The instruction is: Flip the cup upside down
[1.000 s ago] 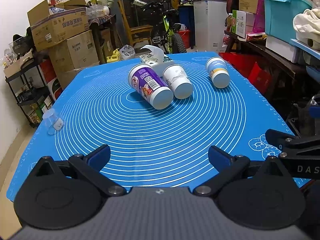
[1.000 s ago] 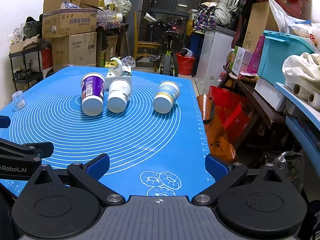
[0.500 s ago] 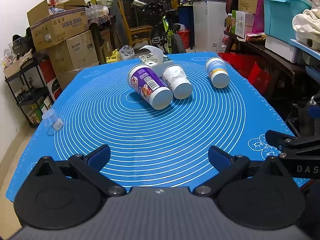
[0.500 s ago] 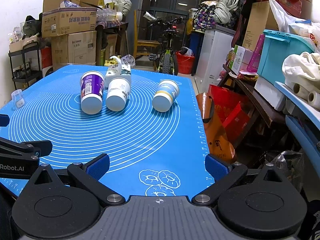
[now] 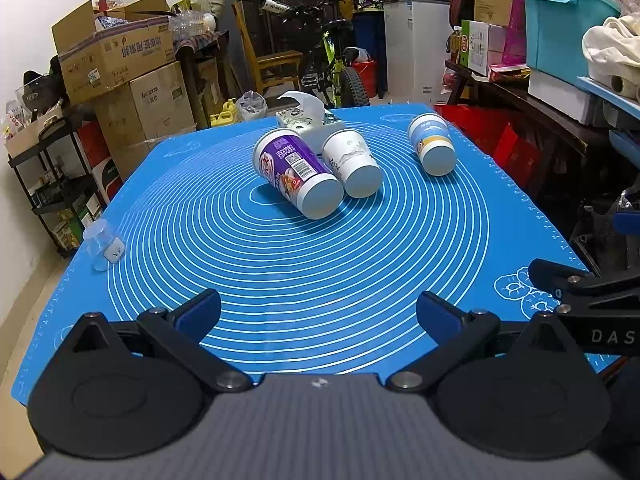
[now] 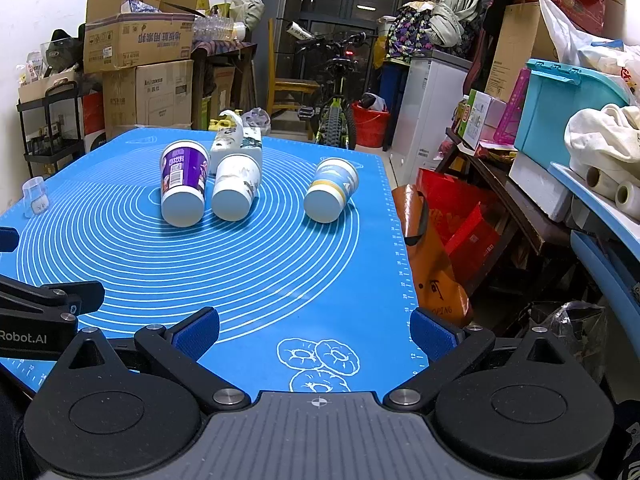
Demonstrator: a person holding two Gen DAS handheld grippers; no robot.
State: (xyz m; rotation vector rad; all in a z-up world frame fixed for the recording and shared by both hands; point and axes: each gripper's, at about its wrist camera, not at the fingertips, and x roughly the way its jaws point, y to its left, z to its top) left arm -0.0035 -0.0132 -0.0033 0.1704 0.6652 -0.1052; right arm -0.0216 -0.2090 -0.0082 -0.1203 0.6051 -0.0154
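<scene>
Three paper cups lie on their sides on the blue mat, bases toward me: a purple cup, a white cup touching it, and a blue-and-yellow cup apart to the right. My left gripper is open and empty near the mat's front edge. My right gripper is open and empty over the mat's front right corner. Both are well short of the cups.
A tissue box sits just behind the cups. A small clear plastic cup stands at the mat's left edge. An orange bag hangs past the right edge. Boxes, a bicycle and shelves crowd the room behind.
The right wrist view has drifted slightly, with the cups a little lower and left in frame. The left gripper has barely moved. Both stay open.
</scene>
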